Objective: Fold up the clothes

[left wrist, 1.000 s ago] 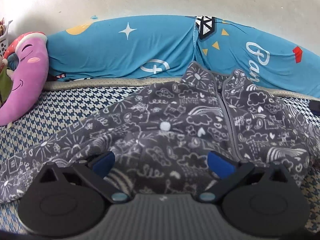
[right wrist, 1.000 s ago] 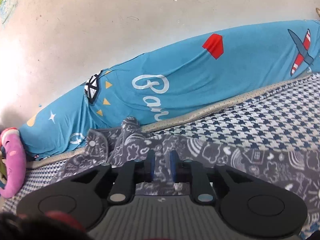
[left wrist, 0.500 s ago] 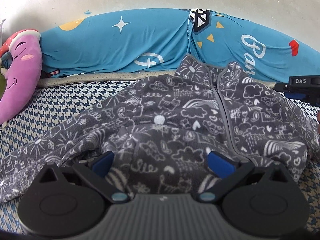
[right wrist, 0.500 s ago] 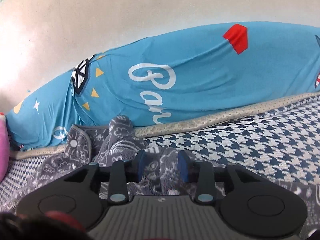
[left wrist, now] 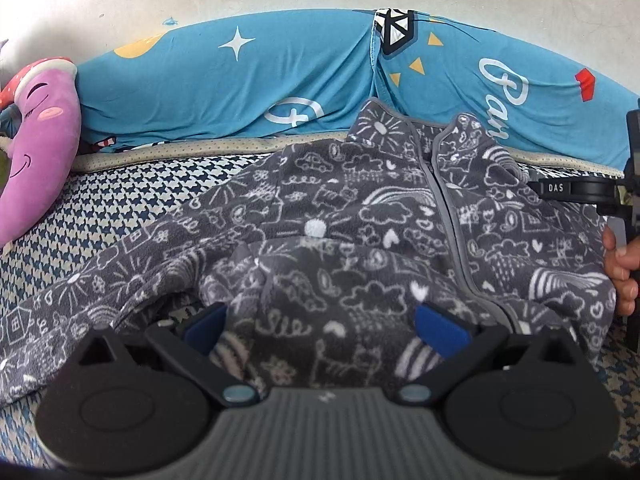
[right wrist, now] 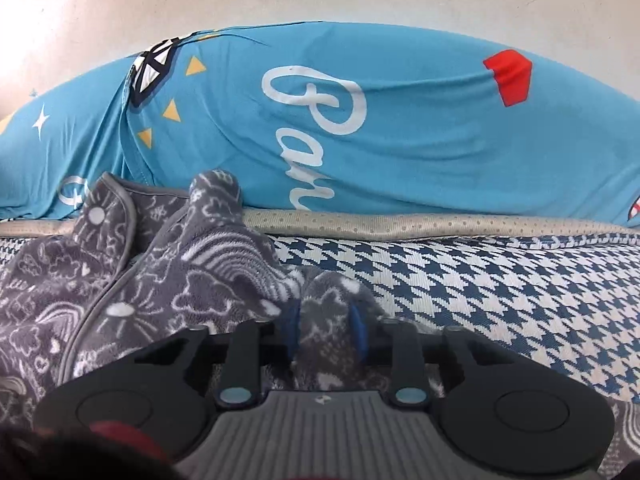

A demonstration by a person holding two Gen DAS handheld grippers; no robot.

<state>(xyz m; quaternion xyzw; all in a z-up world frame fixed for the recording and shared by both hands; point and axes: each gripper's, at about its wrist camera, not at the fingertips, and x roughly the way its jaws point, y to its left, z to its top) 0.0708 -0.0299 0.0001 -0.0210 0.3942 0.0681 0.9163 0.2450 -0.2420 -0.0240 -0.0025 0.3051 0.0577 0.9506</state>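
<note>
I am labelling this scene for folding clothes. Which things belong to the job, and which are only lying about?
Job:
jacket
left claw, open over the jacket
right claw, fabric between its fingers

Lying about:
blue pillow
purple plush
checked cover

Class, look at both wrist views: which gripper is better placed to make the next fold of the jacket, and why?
Probably the right gripper: its pads already bracket a ridge of the jacket at its edge. The left gripper stands wide open over the hem, gripping nothing.
</note>
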